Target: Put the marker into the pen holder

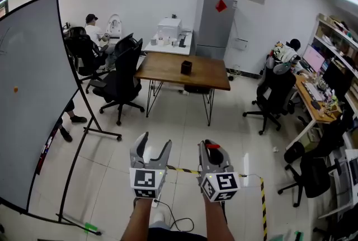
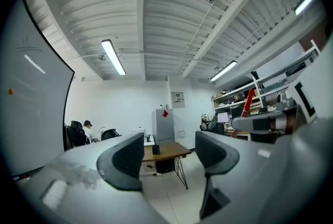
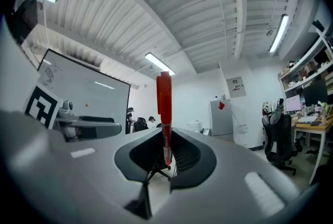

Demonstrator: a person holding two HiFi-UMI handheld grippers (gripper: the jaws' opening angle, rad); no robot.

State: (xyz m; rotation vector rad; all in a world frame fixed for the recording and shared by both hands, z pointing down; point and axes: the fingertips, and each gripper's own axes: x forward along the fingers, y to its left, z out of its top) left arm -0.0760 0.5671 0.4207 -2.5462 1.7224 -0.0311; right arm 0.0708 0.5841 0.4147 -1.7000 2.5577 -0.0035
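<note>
The marker (image 3: 164, 114) is red and stands upright in your right claw (image 3: 166, 158), which is closed on its lower end, the pads pinching it from both sides. In the head view only its red tip shows above that claw. The pick-up counts as done.

The small dark box I take to be the pen holder (image 1: 186, 67) sits on the wooden counter (image 1: 162, 72), far across the room and well apart from the marker. It is a little right of the counter's middle and set back from the near edge. The walk over, the lining up above the holder's mouth and the drop are all not yet done.

Your left claw (image 1: 150, 143) is spread wide with nothing between its jaws, level beside the right one.

The tiled floor (image 1: 184, 139) between you and the counter is open, with only a striped tape line (image 1: 263, 201) crossing it near the claws. On the left, the whiteboard (image 1: 33, 94) leans in and its stand legs reach onto the floor. A black office chair (image 1: 120, 80) stands at the counter's near-left corner. On the right, another chair (image 1: 274, 94) and a crowded desk narrow the way. The counter's near edge is bare, so a straight approach down the middle looks roomiest.
</note>
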